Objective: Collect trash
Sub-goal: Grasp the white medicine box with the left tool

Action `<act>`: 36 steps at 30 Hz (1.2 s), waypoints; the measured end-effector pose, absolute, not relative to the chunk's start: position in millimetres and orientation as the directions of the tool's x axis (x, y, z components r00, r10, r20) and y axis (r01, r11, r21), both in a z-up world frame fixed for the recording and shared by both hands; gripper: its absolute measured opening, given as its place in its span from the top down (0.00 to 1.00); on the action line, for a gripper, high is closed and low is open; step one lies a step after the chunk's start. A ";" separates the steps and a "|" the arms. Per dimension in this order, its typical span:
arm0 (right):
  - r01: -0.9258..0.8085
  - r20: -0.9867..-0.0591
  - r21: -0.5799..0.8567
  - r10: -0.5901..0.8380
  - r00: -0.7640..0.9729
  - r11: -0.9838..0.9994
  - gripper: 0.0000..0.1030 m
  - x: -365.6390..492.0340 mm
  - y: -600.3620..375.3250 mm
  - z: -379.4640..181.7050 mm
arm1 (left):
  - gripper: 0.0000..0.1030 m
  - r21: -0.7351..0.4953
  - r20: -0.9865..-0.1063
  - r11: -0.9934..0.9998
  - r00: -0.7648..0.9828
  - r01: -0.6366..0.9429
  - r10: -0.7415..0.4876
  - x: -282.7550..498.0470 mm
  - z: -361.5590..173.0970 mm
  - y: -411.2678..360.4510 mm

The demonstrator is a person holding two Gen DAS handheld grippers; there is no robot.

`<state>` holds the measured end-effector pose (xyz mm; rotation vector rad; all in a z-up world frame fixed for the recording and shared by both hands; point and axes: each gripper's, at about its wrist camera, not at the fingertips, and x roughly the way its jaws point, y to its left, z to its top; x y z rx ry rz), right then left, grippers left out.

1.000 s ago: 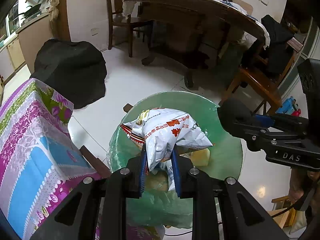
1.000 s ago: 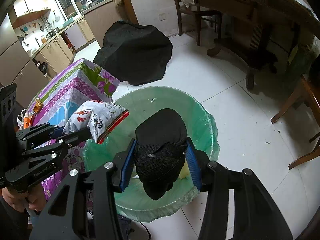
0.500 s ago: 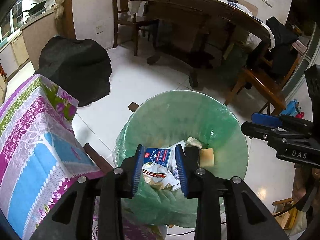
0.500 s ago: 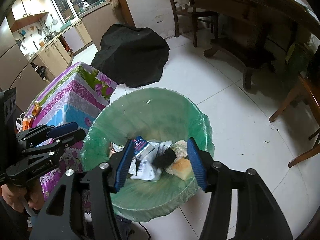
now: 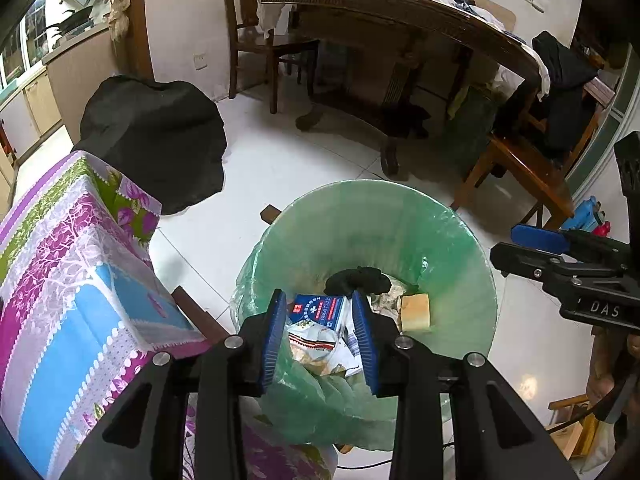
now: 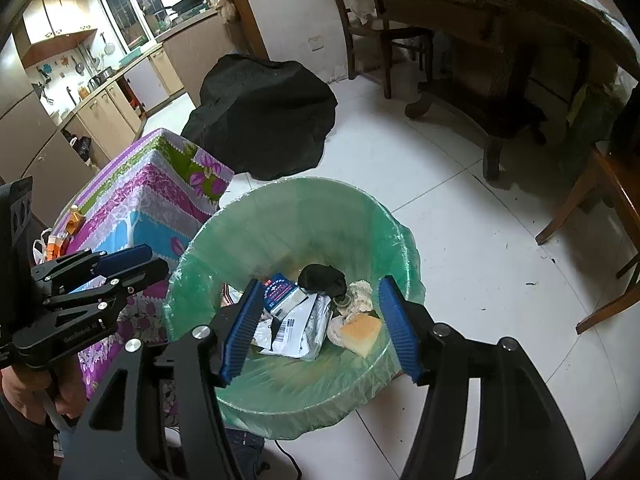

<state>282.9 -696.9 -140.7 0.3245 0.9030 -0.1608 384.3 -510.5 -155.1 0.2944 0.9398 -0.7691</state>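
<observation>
A bin lined with a green bag [image 5: 360, 188] [image 6: 304, 184] stands on the white floor below both grippers. At its bottom lie a black mesh item [image 5: 360, 278] [image 6: 320, 276], a white snack bag [image 5: 316, 344] [image 6: 304, 328], a blue-and-white packet [image 5: 318, 308] [image 6: 280, 288] and a yellow spongy piece [image 5: 416, 312] [image 6: 360, 330]. My left gripper [image 5: 318, 300] hangs over the near rim, its jaws opening with nothing between them. My right gripper [image 6: 320, 284] hovers over the bin too, jaws opening and empty. Each gripper shows at the edge of the other's view.
A table under a purple, blue and green patterned cloth [image 5: 60, 280] [image 6: 152, 200] stands close to the bin's left. Behind it sits a black covered heap [image 5: 160, 140]. A wooden dining table [image 5: 400, 20] and chairs [image 5: 520, 168] fill the far side.
The left gripper let go of the snack bag and the right let go of the black mesh item. Both dropped into the bin, and both pairs of jaws stand wider.
</observation>
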 end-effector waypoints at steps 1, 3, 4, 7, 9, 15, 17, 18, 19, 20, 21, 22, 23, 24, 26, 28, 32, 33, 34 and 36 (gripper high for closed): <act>0.270 -0.787 0.210 -0.002 0.618 0.940 0.41 280.5 -695.9 -138.7 | 0.64 -0.093 -0.812 0.704 0.355 0.705 -0.463 382.9 -154.4 -509.1; 0.267 -0.777 0.207 -0.008 0.629 0.941 0.36 275.8 -691.0 -134.0 | 0.60 -0.092 -0.809 0.707 0.361 0.701 -0.464 380.8 -151.9 -504.3; 0.265 -0.771 0.197 -0.018 0.636 0.944 0.33 273.1 -687.2 -130.7 | 0.59 -0.091 -0.807 0.709 0.365 0.699 -0.463 379.3 -150.1 -500.8; 0.259 -0.743 0.174 -0.046 0.668 0.950 0.24 263.6 -675.6 -119.3 | 0.52 -0.079 -0.803 0.710 0.377 0.700 -0.461 371.3 -143.6 -486.6; 0.254 -0.710 0.149 -0.075 0.700 0.956 0.19 254.3 -663.1 -110.0 | 0.40 -0.063 -0.795 0.712 0.396 0.700 -0.460 363.5 -138.0 -473.7; 0.204 -0.594 0.103 -0.105 0.798 0.973 0.09 224.1 -614.7 -89.0 | 0.26 0.008 -0.751 0.740 0.492 0.672 -0.439 344.6 -120.5 -398.2; 0.178 -0.569 0.104 -0.088 0.818 0.979 0.06 213.6 -597.0 -88.6 | 0.24 0.027 -0.738 0.768 0.531 0.640 -0.416 342.3 -117.2 -353.6; 0.160 -0.559 0.108 -0.073 0.826 0.981 0.06 207.8 -587.0 -91.0 | 0.24 0.028 -0.736 0.786 0.545 0.617 -0.402 342.4 -116.7 -330.5; 0.145 -0.558 0.115 -0.057 0.828 0.983 0.06 203.4 -577.8 -95.2 | 0.24 0.025 -0.730 0.814 0.567 0.580 -0.381 344.0 -115.5 -297.7; 0.137 -0.562 0.122 -0.045 0.826 0.983 0.06 201.1 -570.9 -99.0 | 0.23 0.026 -0.727 0.837 0.585 0.547 -0.360 346.0 -114.5 -271.1; 0.122 -0.568 0.133 -0.025 0.823 0.984 0.06 197.9 -560.6 -106.8 | 0.23 0.029 -0.723 0.862 0.606 0.506 -0.331 348.9 -113.4 -243.7; 0.117 -0.572 0.138 -0.017 0.820 0.984 0.06 196.3 -556.4 -110.2 | 0.23 0.029 -0.720 0.894 0.630 0.447 -0.291 353.5 -111.8 -208.1; 0.112 -0.579 0.145 -0.008 0.815 0.983 0.06 194.5 -549.6 -116.0 | 0.23 0.024 -0.715 0.920 0.650 0.391 -0.257 357.8 -109.3 -176.4; 0.104 -0.588 0.160 0.010 0.809 0.982 0.06 193.5 -542.6 -123.3 | 0.22 0.018 -0.711 0.942 0.666 0.336 -0.224 362.2 -106.8 -147.0; 0.087 -0.605 0.193 0.049 0.794 0.977 0.06 193.1 -528.3 -136.2 | 0.21 0.014 -0.700 0.982 0.703 0.190 -0.127 374.0 -98.9 -78.0; 0.072 -0.626 0.204 0.073 0.777 0.976 0.06 196.5 -515.3 -144.9 | 0.18 0.013 -0.687 0.996 0.725 0.083 -0.051 385.8 -91.0 -24.5; 0.043 -0.637 0.225 0.114 0.763 0.973 0.06 205.6 -488.2 -150.9 | 0.10 -0.056 -0.731 0.998 0.683 -0.042 -0.012 423.4 -94.0 51.2; 0.035 -0.636 0.225 0.119 0.762 0.974 0.06 207.2 -483.1 -150.4 | 0.10 -0.071 -0.758 0.996 0.652 -0.051 -0.020 436.3 -101.2 62.5; 0.027 -0.634 0.224 0.125 0.763 0.974 0.06 208.1 -478.4 -149.5 | 0.10 -0.069 -0.778 0.996 0.628 -0.057 -0.018 446.6 -107.7 68.9; 0.004 -0.629 0.220 0.138 0.765 0.976 0.06 212.9 -466.7 -146.2 | 0.10 -0.037 -0.796 0.998 0.606 -0.042 -0.004 460.8 -114.7 67.5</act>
